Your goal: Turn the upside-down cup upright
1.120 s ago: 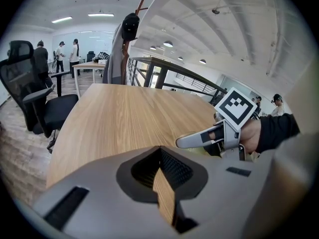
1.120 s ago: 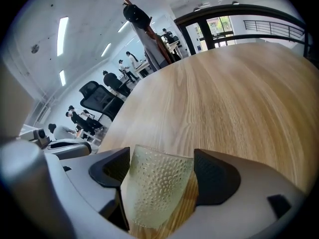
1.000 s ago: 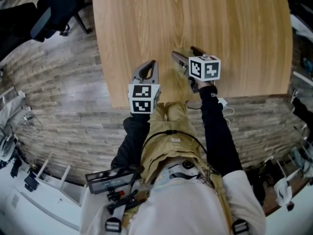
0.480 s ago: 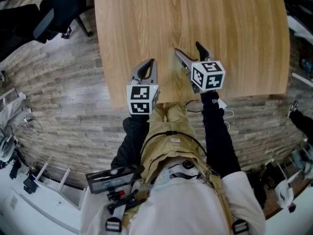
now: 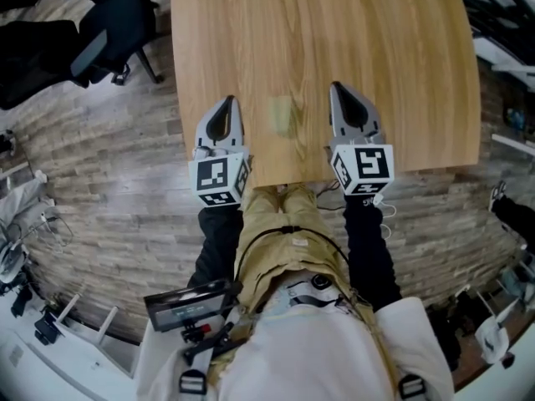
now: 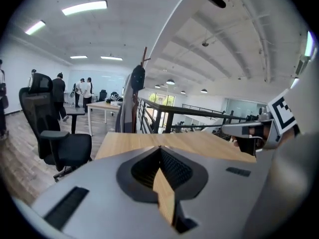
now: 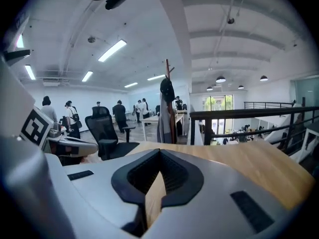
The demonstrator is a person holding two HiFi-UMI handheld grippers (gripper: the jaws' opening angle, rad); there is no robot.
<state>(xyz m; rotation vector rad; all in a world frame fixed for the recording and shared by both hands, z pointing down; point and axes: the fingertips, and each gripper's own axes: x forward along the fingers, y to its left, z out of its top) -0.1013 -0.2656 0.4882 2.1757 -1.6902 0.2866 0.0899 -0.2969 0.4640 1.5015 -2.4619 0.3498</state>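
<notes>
head view: left gripper (image 5: pixel 230 100) and right gripper (image 5: pixel 334 86) over the table's (image 5: pixel 393 48) near edge — a faint pale cup (image 5: pixel 282 115) sits on it between them, apart from both. left gripper view: jaws closed, nothing between. right gripper view: same — closed, empty.

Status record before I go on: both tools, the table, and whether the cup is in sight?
left tool: jaws together, nothing between them, at the table's near edge
right tool: jaws together, nothing between them, at the table's near edge
table: light wood, bare except for a faint pale patch between the tools
cup: none clearly visible; the patch is too faint to identify
surroundings: black office chair on the floor left of the table
</notes>
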